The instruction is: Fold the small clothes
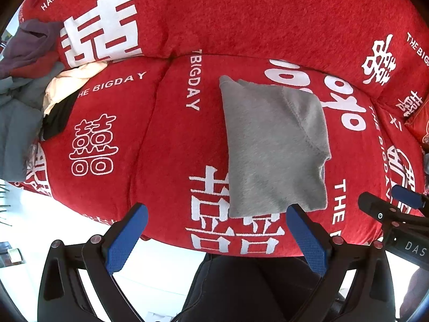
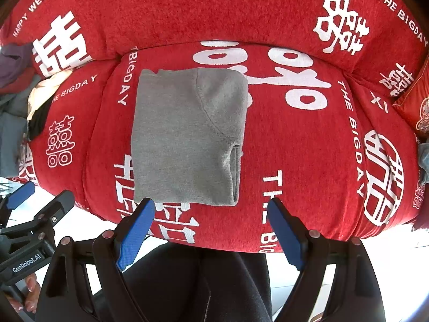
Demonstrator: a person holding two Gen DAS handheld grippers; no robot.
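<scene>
The grey garment (image 2: 187,136) lies folded on the red sofa seat (image 2: 295,161), just beyond both tongs. The left tongs (image 1: 217,209) and right tongs (image 2: 211,204) gape wide, empty. A careless regrasp could drag the soft layers apart.

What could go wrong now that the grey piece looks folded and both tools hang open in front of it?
The folded grey garment lies on a soft, rounded red cushion, so a nudge from the left tool or the right tool could undo the fold. One layer peeks out at its right edge and may spring open. The unfolded pile sits near.
</scene>
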